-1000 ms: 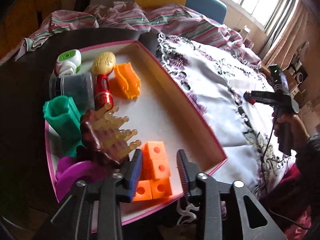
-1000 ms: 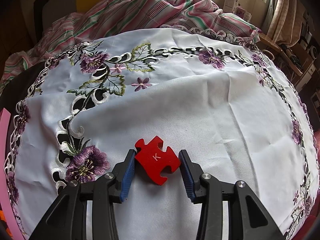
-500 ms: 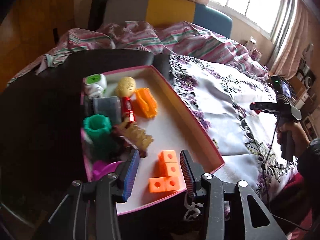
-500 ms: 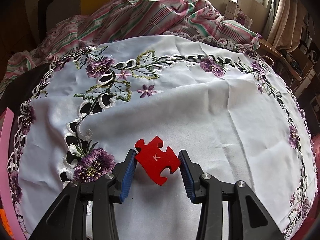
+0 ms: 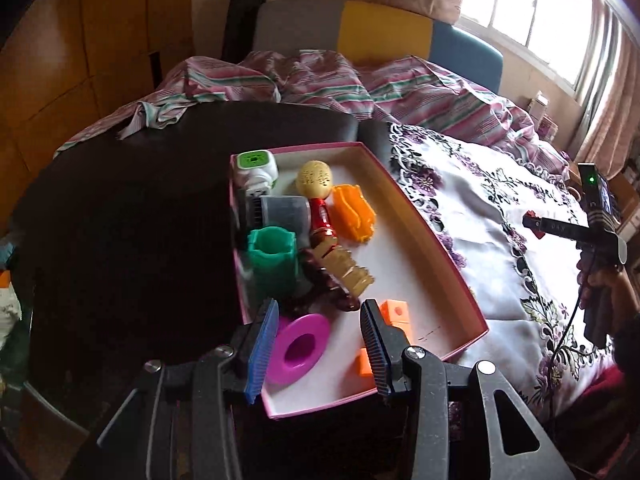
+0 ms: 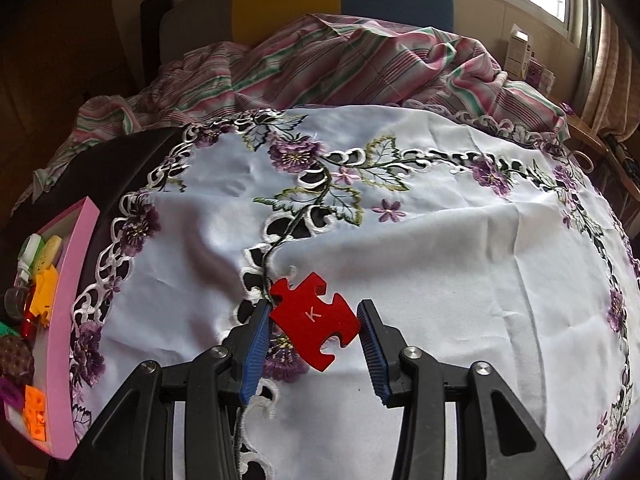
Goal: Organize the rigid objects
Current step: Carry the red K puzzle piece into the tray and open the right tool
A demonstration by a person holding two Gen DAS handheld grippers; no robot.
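Observation:
My right gripper [image 6: 312, 344] is shut on a red puzzle piece [image 6: 314, 318] marked K and holds it above the white embroidered cloth [image 6: 440, 260]. The pink-rimmed box [image 5: 420, 224] lies at the left of the table and holds several toys: a green cup [image 5: 272, 258], a purple ring [image 5: 298, 346], orange cubes [image 5: 394, 312], an orange piece [image 5: 354, 212], a red and gold microphone toy [image 5: 318, 192]. My left gripper [image 5: 320, 344] is open and empty above the box's near end. The box's side shows in the right wrist view [image 6: 70, 300].
A striped blanket [image 5: 340, 84] is heaped at the table's far side before a chair [image 5: 372, 28]. Dark bare tabletop [image 5: 120, 220] lies left of the box. The right hand-held gripper [image 5: 592, 232] shows at the right in the left wrist view.
My left gripper has risen and pulled back from the box, so more of it shows. My right gripper has lifted the red piece and swung left; the box has come into its view.

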